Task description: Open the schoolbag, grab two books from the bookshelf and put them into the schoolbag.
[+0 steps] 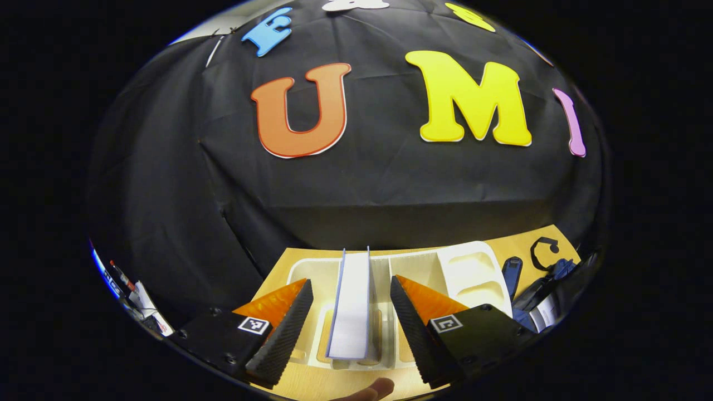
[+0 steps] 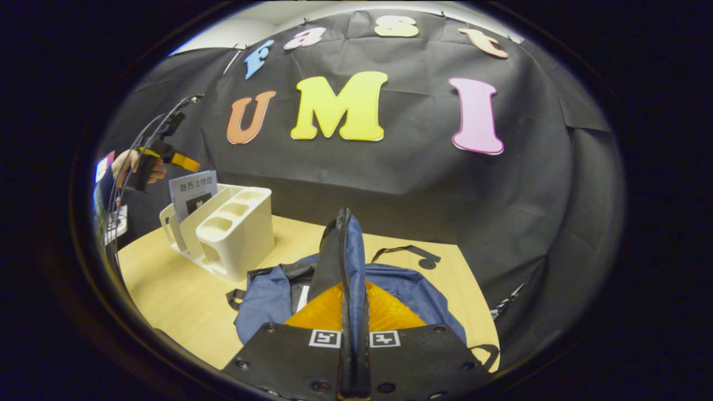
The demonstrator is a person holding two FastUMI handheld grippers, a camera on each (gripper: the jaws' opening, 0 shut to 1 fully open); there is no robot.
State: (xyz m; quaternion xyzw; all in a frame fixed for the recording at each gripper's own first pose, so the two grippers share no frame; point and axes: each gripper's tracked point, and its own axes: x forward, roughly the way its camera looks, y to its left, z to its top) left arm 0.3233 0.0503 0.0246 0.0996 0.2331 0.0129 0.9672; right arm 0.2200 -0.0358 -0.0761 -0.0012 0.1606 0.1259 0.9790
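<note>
Left gripper view: the left claw (image 1: 348, 320) hangs open above the white bookshelf (image 1: 434, 267) on the tabletop (image 1: 526, 242), its fingers either side of an upright book (image 1: 352, 306), apart from it. Right gripper view: the right claw (image 2: 352, 328) is clamped on the blue schoolbag (image 2: 348, 250), lifting its zipped edge. The book's cover carries printed characters, too small to read.

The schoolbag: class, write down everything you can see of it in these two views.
The schoolbag is blue fabric with black trim, a zipper and black straps, slumped on the wooden table beside the white bookshelf. The right gripper is shut on a flap of its opening, lifting it upright. In the left gripper view, its blue edge lies right of the bookshelf.
</note>
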